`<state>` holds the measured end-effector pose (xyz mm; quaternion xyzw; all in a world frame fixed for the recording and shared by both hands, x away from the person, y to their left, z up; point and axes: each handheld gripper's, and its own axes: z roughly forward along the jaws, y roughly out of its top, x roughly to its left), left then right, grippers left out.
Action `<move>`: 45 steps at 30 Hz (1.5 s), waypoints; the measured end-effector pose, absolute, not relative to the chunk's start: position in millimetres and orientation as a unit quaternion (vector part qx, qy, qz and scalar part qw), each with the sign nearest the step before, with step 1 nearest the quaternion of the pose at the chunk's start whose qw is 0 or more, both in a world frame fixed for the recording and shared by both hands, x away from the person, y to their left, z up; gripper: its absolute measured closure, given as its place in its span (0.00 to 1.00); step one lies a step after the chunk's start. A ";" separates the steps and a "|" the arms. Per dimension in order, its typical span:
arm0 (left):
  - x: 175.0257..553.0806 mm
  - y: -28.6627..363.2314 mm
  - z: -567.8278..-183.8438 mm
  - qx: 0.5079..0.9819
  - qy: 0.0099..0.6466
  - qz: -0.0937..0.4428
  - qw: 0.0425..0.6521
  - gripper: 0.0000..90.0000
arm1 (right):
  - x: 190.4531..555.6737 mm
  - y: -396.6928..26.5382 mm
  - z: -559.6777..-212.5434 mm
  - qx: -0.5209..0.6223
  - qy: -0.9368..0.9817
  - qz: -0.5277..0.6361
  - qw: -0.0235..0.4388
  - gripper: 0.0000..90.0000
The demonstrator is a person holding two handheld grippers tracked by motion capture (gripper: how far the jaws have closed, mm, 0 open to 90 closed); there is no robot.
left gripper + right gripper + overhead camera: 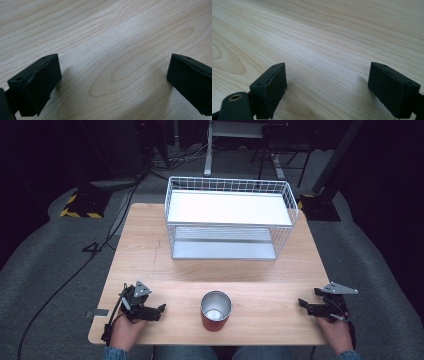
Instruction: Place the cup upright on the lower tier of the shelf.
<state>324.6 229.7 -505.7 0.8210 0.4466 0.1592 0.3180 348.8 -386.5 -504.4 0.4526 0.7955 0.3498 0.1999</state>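
We see a red metal cup with a silvery inside (216, 311) standing upright on the light wooden tabletop (150, 255), between our left tool (156, 312) and right tool (303, 305), apart from both. Each tool's jaws are spread wide, holding nothing. Behind stands a white wire basket shelf (229, 217).

High cam overhead; tong cams hug table (150, 250).

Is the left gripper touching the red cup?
Apart. The high view shows bare table between the left gripper and the red cup; the left gripper view shows nothing between its open jaws.
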 end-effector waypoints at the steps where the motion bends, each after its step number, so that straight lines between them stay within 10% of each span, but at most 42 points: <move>1: 324.5 229.7 -505.7 0.820 0.447 0.158 0.320 0.00 | 348.8 -386.4 -504.5 0.450 0.796 0.351 0.199 0.17; 45: 251.2 191.3 -448.1 0.770 0.364 0.203 0.483 0.00 | 349.5 -386.1 -504.5 0.450 0.797 0.351 0.198 0.17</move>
